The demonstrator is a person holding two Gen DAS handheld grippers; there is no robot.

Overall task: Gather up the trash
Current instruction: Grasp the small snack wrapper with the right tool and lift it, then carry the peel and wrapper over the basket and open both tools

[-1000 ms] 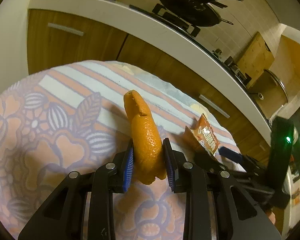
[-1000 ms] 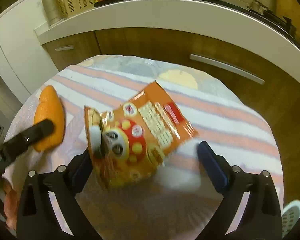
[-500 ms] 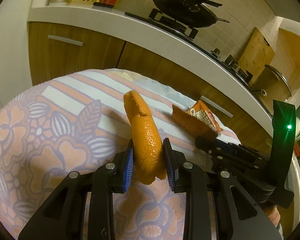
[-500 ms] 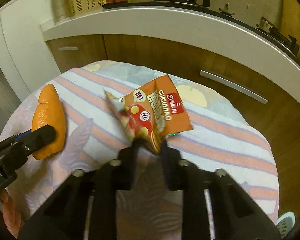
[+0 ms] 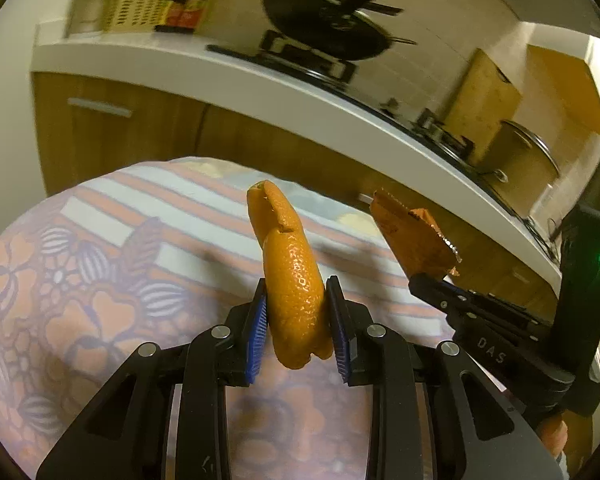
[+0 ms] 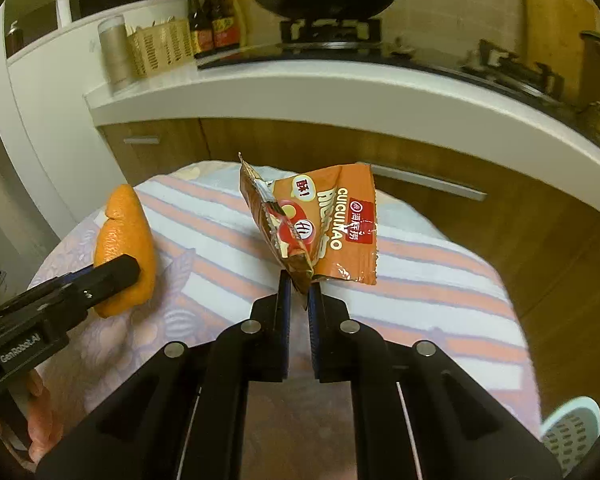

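My left gripper [image 5: 296, 320] is shut on a long piece of orange peel [image 5: 290, 276] and holds it upright above the round table. The peel also shows at the left of the right wrist view [image 6: 126, 236], pinched by the left gripper's finger [image 6: 108, 274]. My right gripper [image 6: 298, 296] is shut on the lower corner of an orange snack wrapper [image 6: 324, 224], lifted off the cloth. The wrapper shows in the left wrist view [image 5: 414, 234], above the right gripper's finger [image 5: 444, 292].
The round table wears a striped, flower-patterned cloth [image 5: 100, 280]. Behind it runs a white counter [image 6: 340, 88] with wooden cabinets, a wok on the stove [image 5: 324, 28], bottles and a basket [image 6: 160, 46]. A pale slipper [image 6: 572, 432] lies on the floor at lower right.
My right gripper closed on the snack wrapper and lifted it off the table. Both grippers have risen, the left still holding the peel.
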